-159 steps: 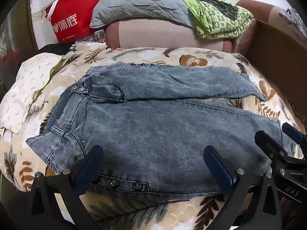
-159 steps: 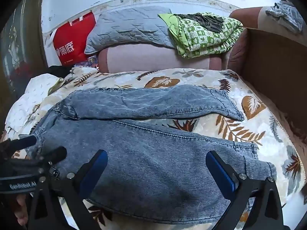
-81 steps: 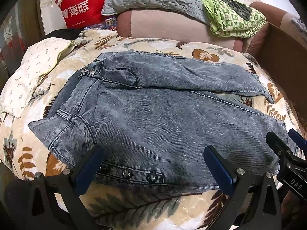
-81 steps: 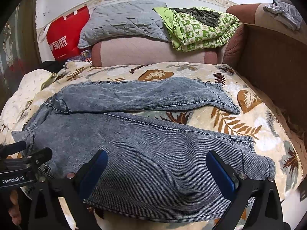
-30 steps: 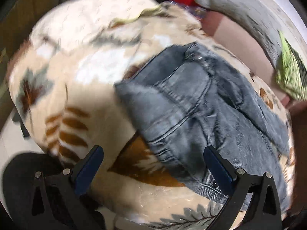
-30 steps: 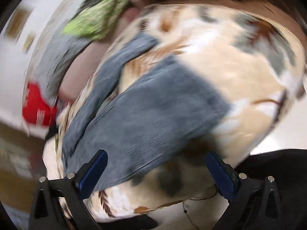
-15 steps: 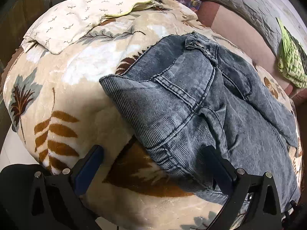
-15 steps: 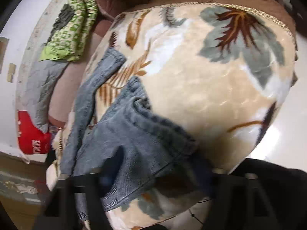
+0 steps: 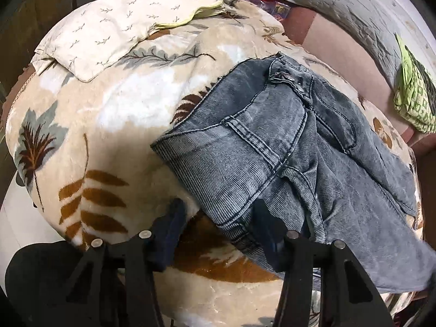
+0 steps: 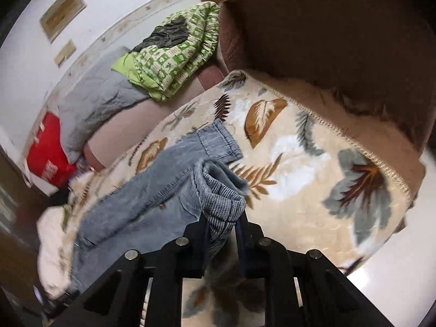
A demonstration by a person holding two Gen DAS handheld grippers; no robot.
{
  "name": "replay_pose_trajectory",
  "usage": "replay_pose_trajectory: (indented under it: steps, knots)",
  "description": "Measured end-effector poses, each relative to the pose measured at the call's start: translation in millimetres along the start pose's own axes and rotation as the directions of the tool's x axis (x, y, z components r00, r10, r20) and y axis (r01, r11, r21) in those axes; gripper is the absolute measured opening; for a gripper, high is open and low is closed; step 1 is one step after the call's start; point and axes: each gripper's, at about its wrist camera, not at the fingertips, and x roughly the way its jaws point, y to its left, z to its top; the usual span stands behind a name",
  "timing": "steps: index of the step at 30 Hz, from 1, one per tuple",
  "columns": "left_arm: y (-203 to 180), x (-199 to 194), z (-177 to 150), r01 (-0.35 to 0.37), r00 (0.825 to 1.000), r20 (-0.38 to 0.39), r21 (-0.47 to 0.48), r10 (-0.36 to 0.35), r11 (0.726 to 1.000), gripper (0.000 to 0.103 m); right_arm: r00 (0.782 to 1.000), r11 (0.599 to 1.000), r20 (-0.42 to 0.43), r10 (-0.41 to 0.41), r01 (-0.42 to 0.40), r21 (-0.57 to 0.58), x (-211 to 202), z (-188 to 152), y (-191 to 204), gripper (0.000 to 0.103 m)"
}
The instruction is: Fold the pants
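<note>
Right wrist view: faded blue-grey denim pants (image 10: 152,190), soft and heavy | right gripper (image 10: 222,234) jaws closing, hem pinched | left gripper (image 9: 218,229) jaws closing astride waistband corner, contact unclear.

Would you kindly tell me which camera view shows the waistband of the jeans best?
The left wrist view: the waistband fills the frame's middle, stitching sharp. The right wrist view shows only the jeans' leg hems, with the waist end blurred far off.
</note>
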Motion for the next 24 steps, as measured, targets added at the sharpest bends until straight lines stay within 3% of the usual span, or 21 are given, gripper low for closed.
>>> replay_pose_trajectory:
  steps: [1, 3, 4, 5, 8, 10, 13, 16, 18, 20, 21, 24]
  knots:
    - [0, -1, 0, 0.003, 1.0, -0.002, -0.002, -0.003, 1.0, 0.053, 0.993, 0.998, -0.107, -0.043, 0.047, 0.032, 22, -8, -17, 0.036]
    - [0, -5, 1, 0.009, 1.0, -0.01, 0.004, -0.009, 1.0, 0.053, 0.963, 0.977, -0.254, -0.088, 0.133, 0.166, 49, -25, -57, 0.037]
    - [0, -9, 2, 0.009, 1.0, -0.013, 0.011, -0.009, 1.0, 0.053, 0.954, 0.965, -0.295, -0.052, 0.125, 0.233, 52, -30, -73, 0.038]
    - [2, -14, 3, 0.0, 1.0, -0.003, 0.013, 0.0, 1.0, 0.053, 0.961, 0.955, -0.276, -0.009, 0.09, 0.281, 46, -28, -81, 0.04]
    - [-4, -39, 7, -0.028, 0.996, 0.084, 0.051, 0.024, 0.998, 0.054, 0.983, 0.971, -0.168, -0.068, 0.104, 0.216, 18, -3, -73, 0.048]
    - [-19, -54, 11, -0.045, 0.987, 0.155, 0.099, 0.029, 0.994, 0.063, 0.993, 0.981, -0.11, -0.035, 0.055, 0.184, 11, 20, -60, 0.07]
    - [-46, -61, 11, -0.044, 0.977, 0.214, 0.201, 0.0, 0.979, 0.075, 0.993, 0.992, -0.106, 0.059, -0.047, 0.117, 30, 53, -38, 0.072]
    - [-71, -44, 7, -0.04, 0.986, 0.166, 0.313, -0.014, 0.949, 0.076, 0.979, 0.998, -0.198, 0.054, -0.047, 0.043, 80, 70, -12, 0.072]
    - [-82, -16, 1, -0.036, 0.997, 0.081, 0.373, 0.006, 0.927, 0.076, 0.969, 0.999, -0.244, 0.039, -0.039, 0.004, 108, 73, -1, 0.071]
    - [-82, 14, -7, -0.063, 0.997, -0.022, 0.409, 0.079, 0.91, 0.077, 0.955, 0.991, -0.285, -0.081, 0.048, -0.122, 138, 63, 7, 0.07]
    - [-81, 16, -9, -0.06, 0.998, -0.005, 0.413, 0.068, 0.909, 0.08, 0.93, 0.968, -0.309, -0.197, 0.135, -0.21, 155, 55, 12, 0.068]
    - [-84, 2, -5, -0.059, 0.998, 0.002, 0.428, 0.064, 0.902, 0.08, 0.929, 0.929, -0.237, -0.283, 0.205, -0.308, 151, 47, 30, 0.068]
